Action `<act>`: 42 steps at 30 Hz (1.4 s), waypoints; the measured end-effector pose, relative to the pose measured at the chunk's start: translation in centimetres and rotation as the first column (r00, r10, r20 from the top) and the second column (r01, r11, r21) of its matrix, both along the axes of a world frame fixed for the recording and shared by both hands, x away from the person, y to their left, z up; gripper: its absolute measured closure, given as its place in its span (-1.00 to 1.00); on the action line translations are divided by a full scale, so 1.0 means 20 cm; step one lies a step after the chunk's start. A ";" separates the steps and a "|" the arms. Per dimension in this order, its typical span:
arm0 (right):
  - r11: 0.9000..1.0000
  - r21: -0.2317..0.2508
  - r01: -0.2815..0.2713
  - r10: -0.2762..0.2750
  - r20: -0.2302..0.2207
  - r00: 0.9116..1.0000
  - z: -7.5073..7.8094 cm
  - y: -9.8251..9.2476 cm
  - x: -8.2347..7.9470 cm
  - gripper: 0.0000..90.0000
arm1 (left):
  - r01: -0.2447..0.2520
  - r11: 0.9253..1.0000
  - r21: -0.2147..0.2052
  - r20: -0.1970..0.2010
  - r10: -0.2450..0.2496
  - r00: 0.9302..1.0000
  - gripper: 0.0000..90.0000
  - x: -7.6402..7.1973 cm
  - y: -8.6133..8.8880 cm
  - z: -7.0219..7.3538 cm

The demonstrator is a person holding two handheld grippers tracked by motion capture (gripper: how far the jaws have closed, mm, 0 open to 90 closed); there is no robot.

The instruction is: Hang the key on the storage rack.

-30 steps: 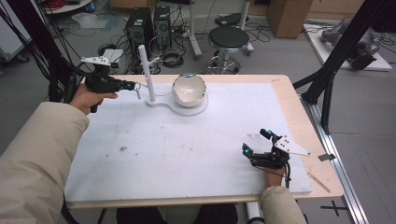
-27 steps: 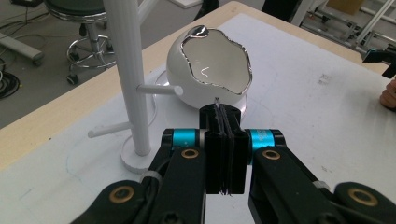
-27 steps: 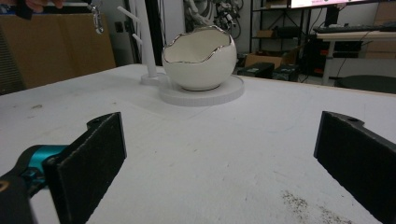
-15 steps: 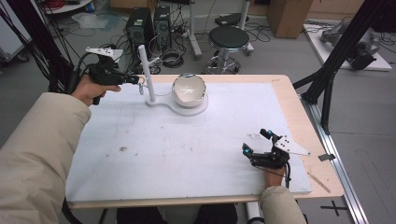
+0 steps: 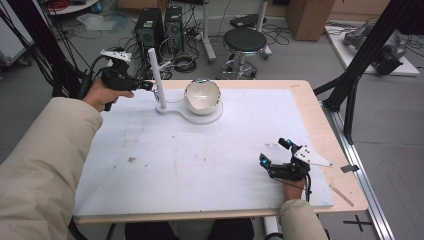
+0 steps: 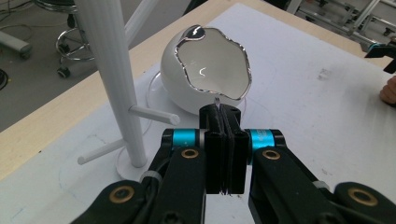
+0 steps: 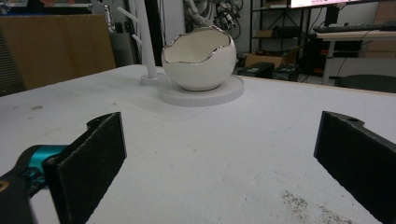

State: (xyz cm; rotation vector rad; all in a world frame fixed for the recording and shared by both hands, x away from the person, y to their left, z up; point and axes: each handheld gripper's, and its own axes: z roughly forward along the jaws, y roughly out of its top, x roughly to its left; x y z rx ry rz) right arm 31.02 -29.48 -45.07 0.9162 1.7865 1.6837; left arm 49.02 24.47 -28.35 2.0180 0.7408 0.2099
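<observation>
High view: the left gripper is held at the far left table edge, its tips just beside the white peg stand; the eggshell-shaped bowl sits on its round base to the gripper's right. The right gripper rests near the front right of the white mat.

Left gripper view: jaws pressed together, a thin silvery tip protruding between them; what it is cannot be told. The bowl lies just ahead.

Right gripper view: jaws spread wide, bowl well ahead.

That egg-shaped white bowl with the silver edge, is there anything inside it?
The bowl looks empty: the left gripper view shows smooth white inner wall with only light glints. Its very bottom is hidden behind the front rim, so something small lying there cannot be ruled out.
</observation>
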 end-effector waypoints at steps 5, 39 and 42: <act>1.000 0.002 -0.002 0.002 -0.008 1.000 0.00 0.00 0.00 -0.97 | -0.014 1.000 0.010 -0.003 0.014 1.000 0.97 0.01 0.00 -0.01; 1.000 -0.003 -0.003 0.003 -0.007 1.000 0.00 0.00 0.00 -0.97 | -0.095 0.995 0.021 -0.006 0.095 0.995 0.96 0.05 0.01 -0.05; 1.000 -0.002 -0.002 0.002 -0.006 1.000 0.00 0.00 0.00 -0.97 | -0.094 0.995 0.022 -0.009 0.094 0.996 0.96 0.06 0.01 -0.06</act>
